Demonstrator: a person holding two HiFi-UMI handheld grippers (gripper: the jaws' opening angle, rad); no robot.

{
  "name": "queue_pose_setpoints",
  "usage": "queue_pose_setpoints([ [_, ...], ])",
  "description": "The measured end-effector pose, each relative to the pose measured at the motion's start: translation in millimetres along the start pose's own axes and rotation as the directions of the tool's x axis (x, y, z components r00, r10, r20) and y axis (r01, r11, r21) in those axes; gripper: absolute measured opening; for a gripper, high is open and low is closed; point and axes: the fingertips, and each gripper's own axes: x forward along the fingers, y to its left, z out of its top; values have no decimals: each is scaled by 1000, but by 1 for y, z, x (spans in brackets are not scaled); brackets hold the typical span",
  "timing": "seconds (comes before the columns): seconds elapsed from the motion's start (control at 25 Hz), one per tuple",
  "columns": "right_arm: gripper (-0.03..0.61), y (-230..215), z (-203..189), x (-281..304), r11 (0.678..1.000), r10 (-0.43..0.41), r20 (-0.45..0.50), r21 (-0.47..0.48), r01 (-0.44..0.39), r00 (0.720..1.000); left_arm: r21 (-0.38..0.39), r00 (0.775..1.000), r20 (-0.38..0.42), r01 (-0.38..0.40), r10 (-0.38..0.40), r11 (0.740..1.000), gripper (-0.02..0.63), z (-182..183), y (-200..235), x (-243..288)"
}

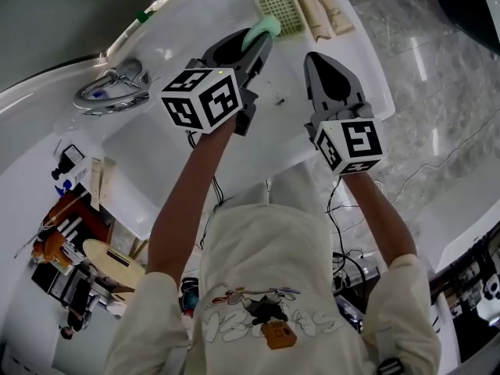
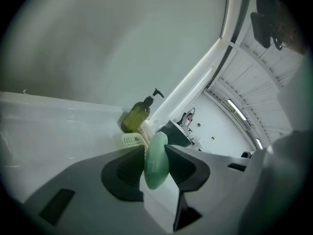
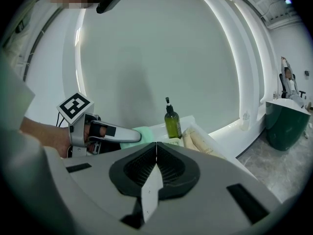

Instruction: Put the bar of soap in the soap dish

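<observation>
Counter (image 1: pixel 180 143) underneath. Left gripper (image 2: pixel 156 151) clamped on soap bar (image 1: pixel 264 28), held edge-on in the air, just short of soap dish (image 1: pixel 280 10). Right gripper (image 3: pixel 156 151) pinched shut w/ nothing in it. Risk: slick bar squirts out of the thin grip, or drops beside dish if let go early.

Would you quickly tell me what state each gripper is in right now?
Left gripper: shut on the green bar of soap.
Right gripper: shut, holding nothing.

The soap (image 1: pixel 263 28) in the left tool (image 1: pixel 254 41), just before the soap dish (image 1: pixel 280 10); right tool (image 1: pixel 322 62) to its right
</observation>
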Motion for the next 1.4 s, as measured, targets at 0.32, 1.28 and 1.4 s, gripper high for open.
queue_pose_setpoints([
  [0.32, 7, -9, -6, 8, 1000, -12, -6, 8, 12, 1000, 59, 996, -92, -10, 15, 998, 142, -7, 12, 24],
  [1.28, 6, -18, -13, 4, 999, -43, -3, 22, 43, 999, 393, 976, -186, -31, 112, 919, 143, -1, 25, 68],
  [1.4, 6, -17, -13, 4, 999, -41, -5, 14, 41, 999, 397, 976, -187, -28, 110, 917, 143, -1, 25, 73],
])
